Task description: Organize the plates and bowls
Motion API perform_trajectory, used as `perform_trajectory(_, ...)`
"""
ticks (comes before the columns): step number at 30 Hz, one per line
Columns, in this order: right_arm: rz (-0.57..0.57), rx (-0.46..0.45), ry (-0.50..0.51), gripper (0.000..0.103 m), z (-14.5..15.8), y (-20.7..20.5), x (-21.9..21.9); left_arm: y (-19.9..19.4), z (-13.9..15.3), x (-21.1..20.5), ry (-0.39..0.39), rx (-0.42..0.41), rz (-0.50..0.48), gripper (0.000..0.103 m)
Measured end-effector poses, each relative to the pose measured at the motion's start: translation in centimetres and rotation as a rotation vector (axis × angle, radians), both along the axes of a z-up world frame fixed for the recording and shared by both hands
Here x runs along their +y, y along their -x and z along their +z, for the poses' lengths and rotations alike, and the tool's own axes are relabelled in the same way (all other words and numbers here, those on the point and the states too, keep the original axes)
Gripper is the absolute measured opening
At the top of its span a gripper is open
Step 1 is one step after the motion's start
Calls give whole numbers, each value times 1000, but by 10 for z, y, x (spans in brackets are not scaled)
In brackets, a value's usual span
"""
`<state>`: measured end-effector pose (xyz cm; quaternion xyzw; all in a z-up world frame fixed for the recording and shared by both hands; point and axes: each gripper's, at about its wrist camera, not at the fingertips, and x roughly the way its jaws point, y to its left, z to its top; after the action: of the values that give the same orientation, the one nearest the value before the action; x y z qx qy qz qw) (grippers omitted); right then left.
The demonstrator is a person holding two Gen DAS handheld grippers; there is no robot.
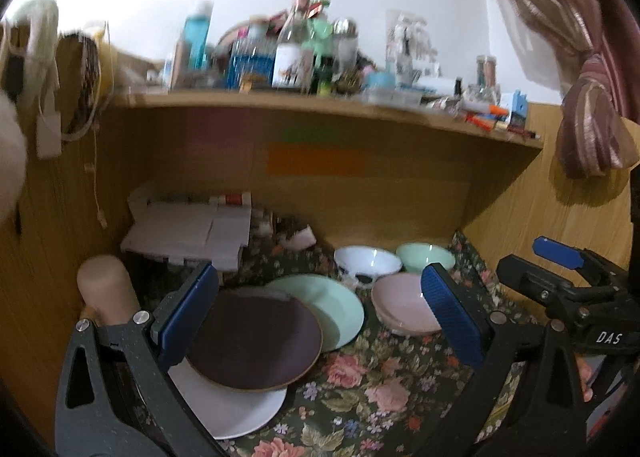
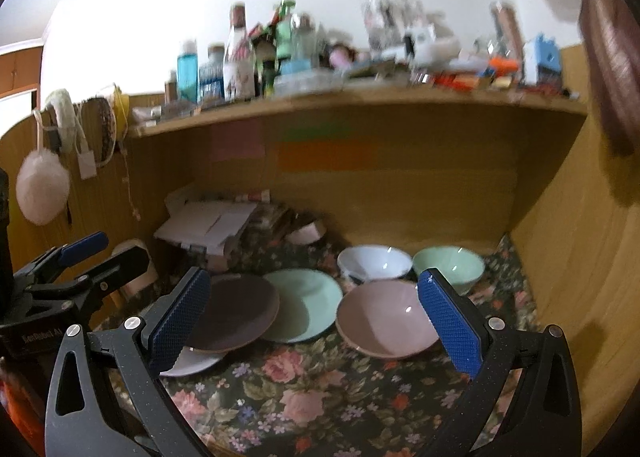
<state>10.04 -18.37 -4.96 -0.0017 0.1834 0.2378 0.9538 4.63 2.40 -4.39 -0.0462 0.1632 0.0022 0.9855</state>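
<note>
Both released, nothing gripped: left tongs [image 1: 320, 313] spread wide above the brown plate [image 1: 254, 341], right tongs [image 2: 316, 321] spread wide above the pink bowl [image 2: 386, 319]. Brown plate overlapping white plate [image 1: 236, 405] and green plate [image 1: 332, 305] on the floral tabletop [image 1: 380, 389]. Behind, near the back wall, white bowl [image 2: 374, 261] beside green bowl [image 2: 450, 265].
</note>
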Motion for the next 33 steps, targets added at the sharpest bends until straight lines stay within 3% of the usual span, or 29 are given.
perform_trajectory(10,106,154,57,103,-48,-45,34,-23,-48,51,31,158,70,102)
perform_trajectory(14,154,204,89,103,-65,-62,55,-34,-68,76,51,229,114,86)
perform_trajectory(17,182,233,108,103,-74,-74,67,-43,-84,90,38,279,143,85)
perform_trajectory(21,205,255,131,98,-84,-89,81,-56,-105,106,47,343,158,80)
perform_trajectory(23,212,268,145,96,-88,-96,88,-62,-113,113,63,373,176,66)
perform_trajectory(33,254,375,193,71,-117,-141,121,-85,-139,130,115,472,155,61)
